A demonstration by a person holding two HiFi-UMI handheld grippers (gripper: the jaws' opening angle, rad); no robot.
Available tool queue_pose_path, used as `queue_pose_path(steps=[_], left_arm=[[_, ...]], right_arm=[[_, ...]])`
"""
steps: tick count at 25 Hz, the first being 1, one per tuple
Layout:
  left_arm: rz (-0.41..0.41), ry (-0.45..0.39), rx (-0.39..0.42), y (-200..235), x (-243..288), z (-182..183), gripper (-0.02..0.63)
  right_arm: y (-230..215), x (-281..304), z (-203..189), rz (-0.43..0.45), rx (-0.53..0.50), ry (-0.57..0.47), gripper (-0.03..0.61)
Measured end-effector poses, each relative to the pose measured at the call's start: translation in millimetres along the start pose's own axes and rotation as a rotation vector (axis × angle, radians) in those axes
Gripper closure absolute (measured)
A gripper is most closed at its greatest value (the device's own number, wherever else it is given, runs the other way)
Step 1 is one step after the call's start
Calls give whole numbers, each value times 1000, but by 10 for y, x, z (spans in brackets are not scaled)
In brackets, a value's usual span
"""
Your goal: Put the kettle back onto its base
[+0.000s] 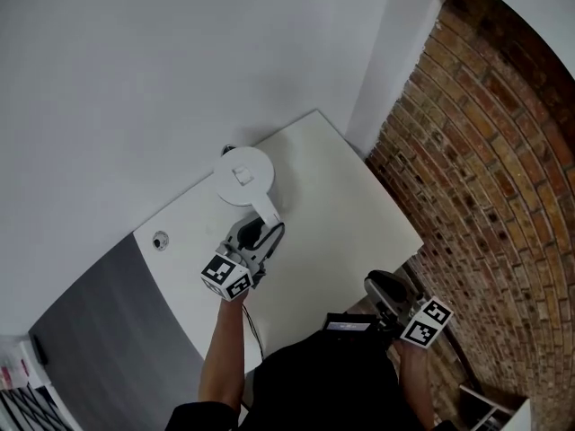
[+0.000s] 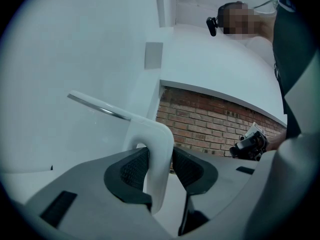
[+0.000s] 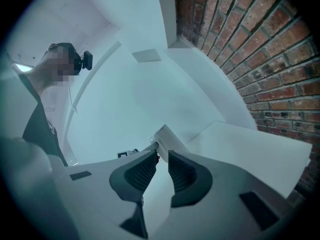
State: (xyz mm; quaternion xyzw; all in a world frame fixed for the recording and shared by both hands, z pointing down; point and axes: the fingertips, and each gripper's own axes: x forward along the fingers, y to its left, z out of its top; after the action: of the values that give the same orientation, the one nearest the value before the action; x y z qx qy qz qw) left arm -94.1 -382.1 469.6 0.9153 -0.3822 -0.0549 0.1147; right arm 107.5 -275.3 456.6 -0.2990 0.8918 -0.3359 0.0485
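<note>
the left gripper [image 1: 259, 233] was clenched on the kettle [image 1: 243, 176] handle to hold it upright at the far edge of the table [image 1: 346, 214] (base unseen). the right gripper [image 3: 160, 170] sat aside, slightly open and empty

Left claw [image 2: 161, 169] clamped on white kettle handle [image 2: 160, 139]; kettle body [image 2: 75, 144] apparently at left; brick wall [image 2: 210, 124] behind.

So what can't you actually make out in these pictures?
- Kettle's base: in the head view the kettle covers whatever lies beneath it; no base shows.
- Kettle's underside: in the left gripper view the left gripper, clamped on the handle, blocks it.
- Head view: the small round thing on the table is too small to identify.
</note>
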Motion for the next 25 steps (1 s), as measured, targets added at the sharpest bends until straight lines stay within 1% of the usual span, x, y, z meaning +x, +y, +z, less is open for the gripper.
queue_pose_path(steps=[6, 14, 18, 21, 25], left_arm=[[2, 4, 1, -13, -6, 11, 449], [1, -22, -3, 5, -55, 25, 448], [13, -28, -2, -3, -134, 15, 448], [43, -60, -21, -12, -266, 28, 448], [105, -123, -113, -89, -510, 44, 448]], right_arm=[[6, -28, 7, 0, 1, -2, 502], [24, -34, 24, -5, -9, -9, 502], [77, -68, 19, -9, -19, -7, 502], [135, -117, 9, -15, -29, -6, 502], [212, -196, -40, -29, -40, 3, 502]])
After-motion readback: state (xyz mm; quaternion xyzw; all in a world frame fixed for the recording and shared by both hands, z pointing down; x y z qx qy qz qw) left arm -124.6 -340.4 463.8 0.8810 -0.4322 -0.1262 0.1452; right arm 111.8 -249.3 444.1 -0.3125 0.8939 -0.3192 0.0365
